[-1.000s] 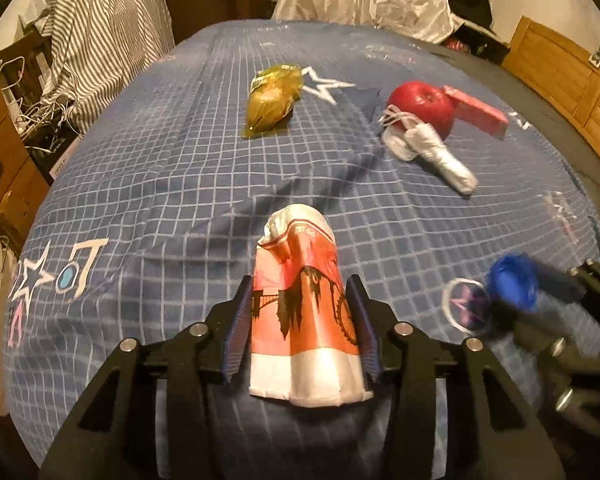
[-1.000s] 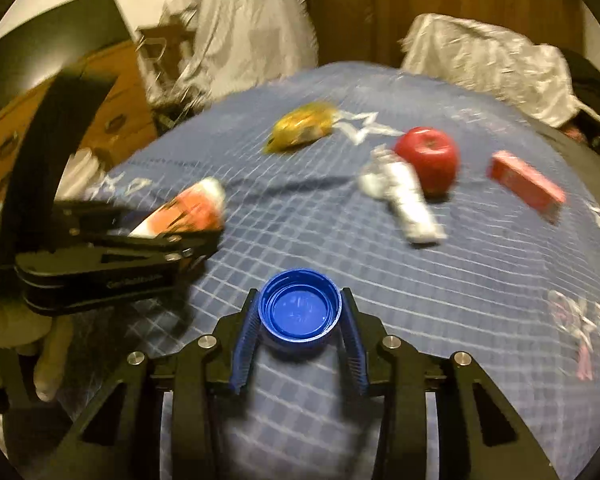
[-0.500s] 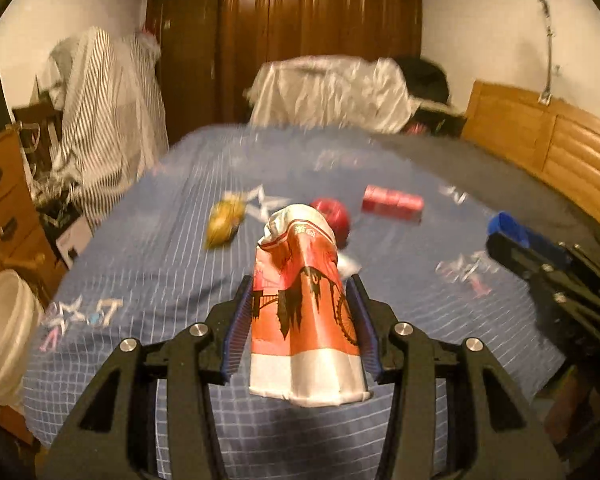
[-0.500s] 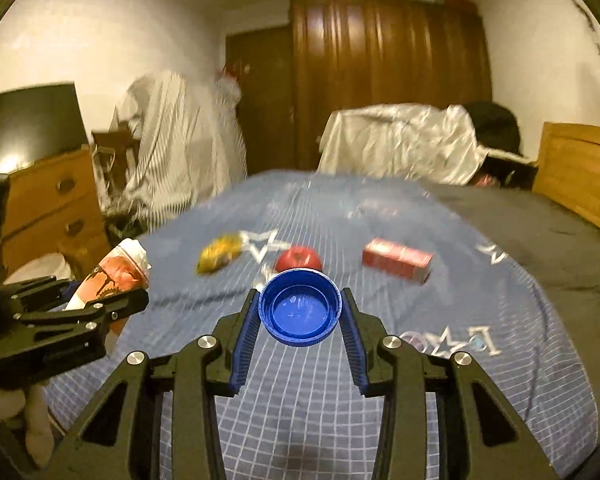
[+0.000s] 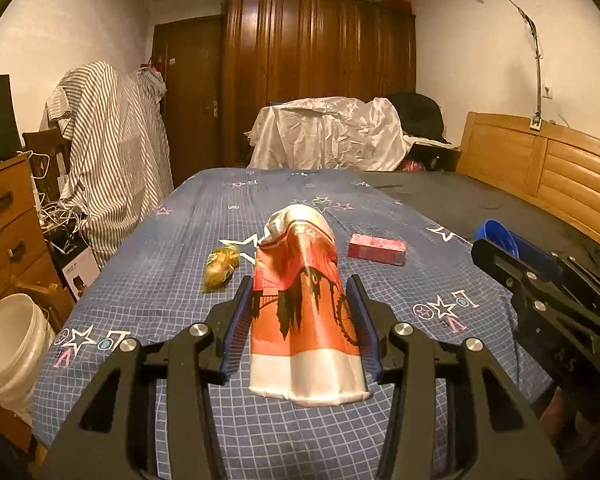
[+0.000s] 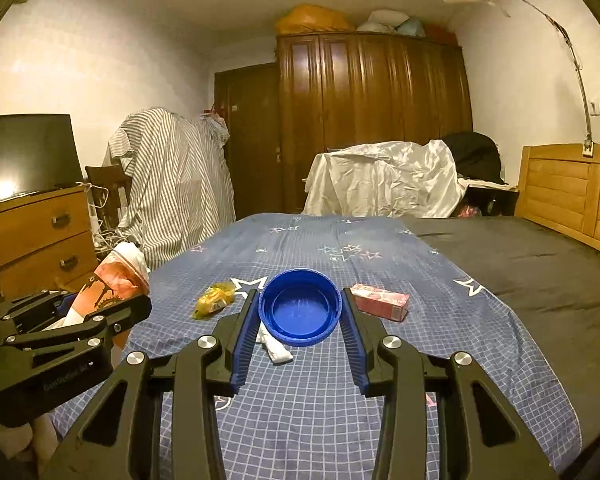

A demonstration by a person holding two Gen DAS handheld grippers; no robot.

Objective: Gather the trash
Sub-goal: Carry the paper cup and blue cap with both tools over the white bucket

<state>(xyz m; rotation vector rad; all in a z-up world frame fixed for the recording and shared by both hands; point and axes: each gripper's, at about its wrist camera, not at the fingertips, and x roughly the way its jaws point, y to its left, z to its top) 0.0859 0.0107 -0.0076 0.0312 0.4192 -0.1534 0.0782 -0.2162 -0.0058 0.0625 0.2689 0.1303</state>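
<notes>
Holding a crumpled orange-white paper cup [image 5: 300, 304], left gripper [image 5: 300, 320] jaws clamp its sides above the bed [image 5: 172, 272]. Right gripper [image 6: 300, 320] jaws pinch a blue cap [image 6: 300, 307]. Yellow wrapper [image 5: 220, 266], pink box [image 5: 376, 248], white wad [image 6: 274, 348] lie on bed.

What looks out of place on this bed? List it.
Loose litter on the blue checked bedspread: a crumpled yellow wrapper, a pink carton and a white wad. The crushed orange paper cup in the left gripper and the blue cap in the right gripper are already picked up.
</notes>
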